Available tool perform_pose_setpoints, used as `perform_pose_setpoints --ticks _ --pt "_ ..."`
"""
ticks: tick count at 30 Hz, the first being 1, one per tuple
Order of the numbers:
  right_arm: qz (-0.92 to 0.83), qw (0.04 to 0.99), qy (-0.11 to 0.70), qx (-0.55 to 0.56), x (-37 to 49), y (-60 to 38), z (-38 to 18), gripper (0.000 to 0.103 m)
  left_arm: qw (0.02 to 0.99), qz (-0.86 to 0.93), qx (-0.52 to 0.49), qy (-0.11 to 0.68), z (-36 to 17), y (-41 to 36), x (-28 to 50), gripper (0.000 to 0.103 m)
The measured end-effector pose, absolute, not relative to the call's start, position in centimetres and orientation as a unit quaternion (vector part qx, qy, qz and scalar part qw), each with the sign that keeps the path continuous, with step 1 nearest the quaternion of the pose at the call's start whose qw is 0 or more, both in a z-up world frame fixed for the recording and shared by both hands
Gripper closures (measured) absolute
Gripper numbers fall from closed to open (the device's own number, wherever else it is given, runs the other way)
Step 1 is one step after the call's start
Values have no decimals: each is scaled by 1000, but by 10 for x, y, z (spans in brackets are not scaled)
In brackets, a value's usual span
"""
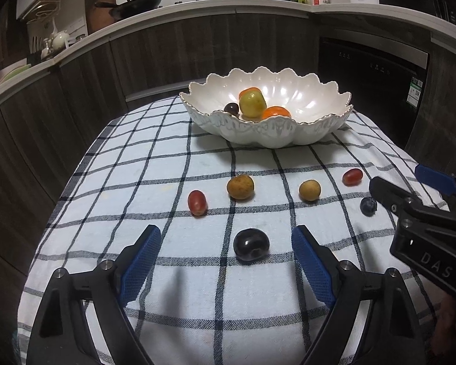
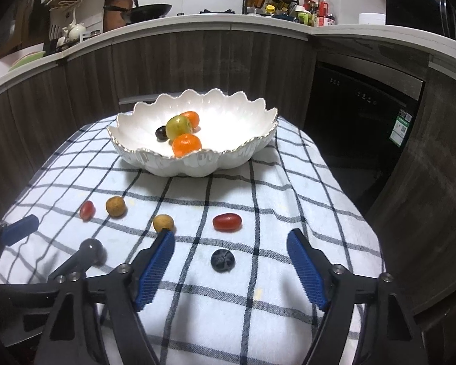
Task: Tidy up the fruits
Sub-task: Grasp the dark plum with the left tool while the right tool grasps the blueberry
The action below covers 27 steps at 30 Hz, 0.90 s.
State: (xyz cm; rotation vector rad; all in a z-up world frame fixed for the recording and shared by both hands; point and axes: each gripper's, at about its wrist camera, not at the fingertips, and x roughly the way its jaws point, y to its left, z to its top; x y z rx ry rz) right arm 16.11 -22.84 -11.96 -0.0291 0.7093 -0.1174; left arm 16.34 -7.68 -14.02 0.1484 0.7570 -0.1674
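A white scalloped bowl (image 1: 267,133) stands at the far side of the checked cloth and holds two oranges, a green fruit and a dark grape. My left gripper (image 1: 226,240) is open, its fingers on either side of a dark grape (image 1: 251,245) on the cloth. My right gripper (image 2: 230,248) is open around a blueberry (image 2: 222,260), which also shows in the left wrist view (image 1: 368,205). Two red grape tomatoes (image 1: 197,202) (image 1: 352,176) and two tan round fruits (image 1: 240,186) (image 1: 309,190) lie between the grippers and the bowl.
The checked cloth (image 1: 155,164) covers a small table with drop-offs on all sides. Dark cabinets and a white counter (image 1: 197,9) with a wok and bottles curve behind. A black appliance (image 1: 371,91) stands at the right.
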Motion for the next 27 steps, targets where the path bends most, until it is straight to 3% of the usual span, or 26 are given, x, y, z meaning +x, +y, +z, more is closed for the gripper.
perform_pose_setpoints --ticks 13,18,27 --pt "-47 925 378 8 174 -234 -143 39 918 -89 61 381 -151 -80 171 20" --pt "-40 919 392 12 179 -234 -151 51 914 -95 56 390 -156 -80 175 30" --pt "-37 917 397 11 182 -233 -154 51 907 -110 52 404 -164 -85 178 44"
